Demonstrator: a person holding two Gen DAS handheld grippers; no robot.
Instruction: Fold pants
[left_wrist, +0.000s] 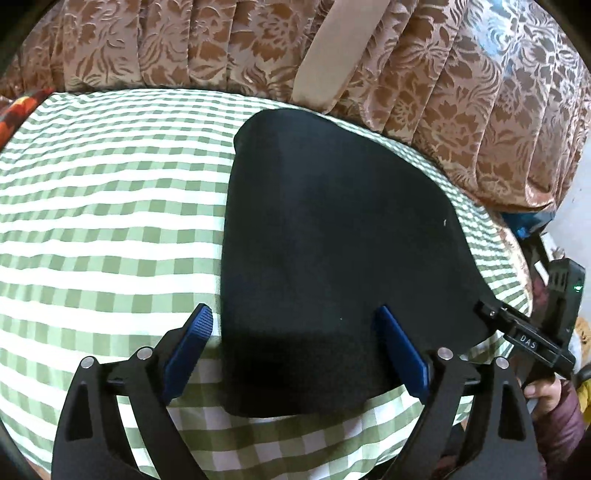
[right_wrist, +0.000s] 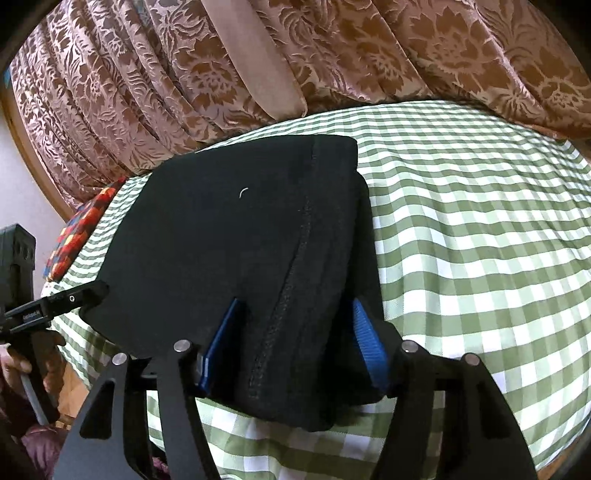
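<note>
Black pants (left_wrist: 332, 240) lie folded into a compact block on the green-and-white checked cloth (left_wrist: 110, 221), toward the far edge near the floral curtain (left_wrist: 461, 110). Judging by the shape, most folds are done; a seam runs along the top layer in the right wrist view.

Left gripper (left_wrist: 295, 347): jaws spread wide, straddling the near left corner of the pants. The left finger sits over the cloth just beside the pants edge, the right finger over the fabric. Nothing pinched.

Right gripper (right_wrist: 295, 347): jaws also apart, bracketing the near end of the pants with the seam between them. Fabric bulges up between the fingers, but the pads do not appear to clamp it (contact is hard to judge against black cloth).

Risks from here:
- If the jaws close now, they may catch only the top layer, so lifting peels the stack apart and undoes the fold.
- The left gripper's outer finger could grab the checked cloth along with the pants and drag both.
- Uneven pull between the two sides would skew the block; the layered right edge in the right wrist view already looks stepped and could slide out.
- The pants sit near the far edge by the curtain, so a forward push might shove them off (how much surface is left cannot be told).
</note>
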